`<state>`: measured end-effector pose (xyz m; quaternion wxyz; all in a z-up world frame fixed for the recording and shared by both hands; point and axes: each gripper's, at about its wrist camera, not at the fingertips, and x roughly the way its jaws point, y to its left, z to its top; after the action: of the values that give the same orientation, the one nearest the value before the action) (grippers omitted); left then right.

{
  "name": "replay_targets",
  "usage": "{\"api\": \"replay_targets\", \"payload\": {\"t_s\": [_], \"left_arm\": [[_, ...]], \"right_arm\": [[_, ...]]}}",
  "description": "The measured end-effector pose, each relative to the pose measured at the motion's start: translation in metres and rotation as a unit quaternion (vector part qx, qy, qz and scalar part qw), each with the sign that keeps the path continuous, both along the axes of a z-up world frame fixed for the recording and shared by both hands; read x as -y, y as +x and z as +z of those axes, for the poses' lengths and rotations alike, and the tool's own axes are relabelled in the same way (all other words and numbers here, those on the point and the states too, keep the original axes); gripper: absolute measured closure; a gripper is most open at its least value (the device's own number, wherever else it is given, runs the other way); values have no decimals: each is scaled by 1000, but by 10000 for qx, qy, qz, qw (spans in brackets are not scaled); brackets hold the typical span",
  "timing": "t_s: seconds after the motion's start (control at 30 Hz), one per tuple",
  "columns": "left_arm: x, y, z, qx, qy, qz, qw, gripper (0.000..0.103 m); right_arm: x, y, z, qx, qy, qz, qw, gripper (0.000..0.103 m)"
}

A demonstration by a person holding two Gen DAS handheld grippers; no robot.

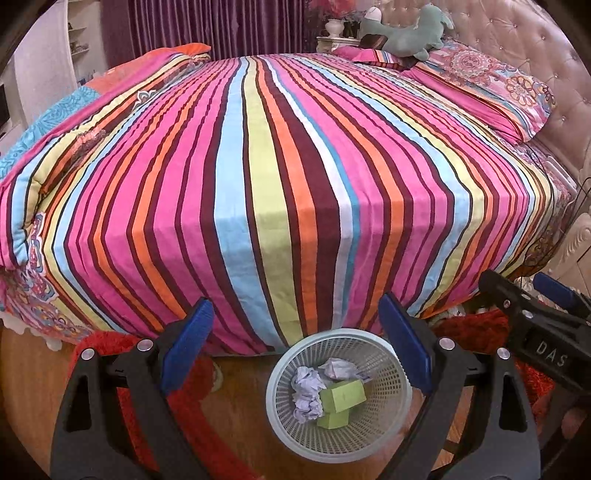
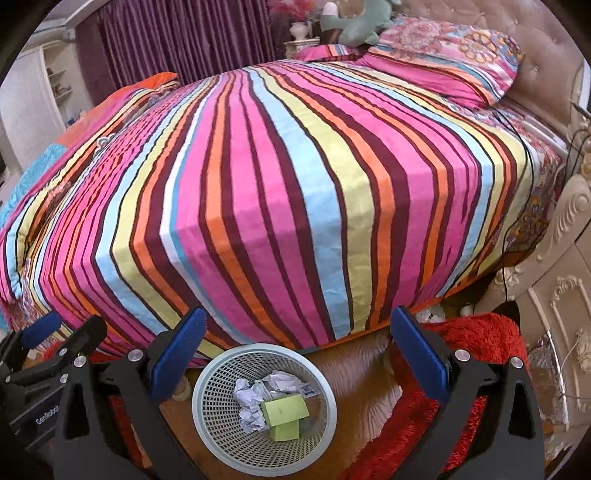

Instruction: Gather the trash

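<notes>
A round, pale mesh wastebasket [image 1: 338, 387] stands upright on a wooden floor [image 1: 236, 406] at the foot of a bed covered by a brightly striped quilt [image 1: 280, 184]. Its open mouth faces up toward both cameras. Inside lie crumpled white paper balls [image 1: 306, 393] and a light green cardboard box [image 1: 341, 400]; the box rests tilted against the papers, its long axis running from the basket's middle toward the near rim. In the left wrist view, the left gripper [image 1: 297, 350] hangs above and just in front of the basket with its blue-padded jaws spread wide and nothing between them; the basket shows in the gap, closer to the right finger. The right gripper [image 2: 299, 354] is likewise wide open and empty in its own view, with the basket [image 2: 264, 406] below it, nearer the left finger. Each gripper also appears at the edge of the other's view, so the two sit side by side over the basket. A shaggy red rug [image 1: 110, 350] lies on the floor to either side. At the far end of the bed, patterned pillows [image 1: 491, 88] and a grey-green plush toy [image 1: 410, 33] rest against a tufted headboard [image 1: 517, 40].
</notes>
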<state>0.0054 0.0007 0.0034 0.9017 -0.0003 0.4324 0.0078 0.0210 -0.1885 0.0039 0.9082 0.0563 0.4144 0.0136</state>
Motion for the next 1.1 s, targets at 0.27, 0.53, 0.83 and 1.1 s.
{"api": "replay_targets", "payload": {"t_s": [0.27, 0.53, 0.83, 1.1], "left_arm": [[2, 0, 0, 8, 1, -61, 10000, 15], [3, 0, 0, -2, -5, -83, 10000, 15], [5, 0, -1, -12, 71, -88, 9999, 15], [5, 0, -2, -43, 181, -53, 9998, 15]], "right_arm": [[-1, 1, 0, 24, -26, -26, 10000, 7], [0, 0, 1, 30, -41, -7, 10000, 7], [-1, 1, 0, 23, -40, 3, 10000, 7], [-3, 0, 0, 16, -51, 19, 10000, 7]]}}
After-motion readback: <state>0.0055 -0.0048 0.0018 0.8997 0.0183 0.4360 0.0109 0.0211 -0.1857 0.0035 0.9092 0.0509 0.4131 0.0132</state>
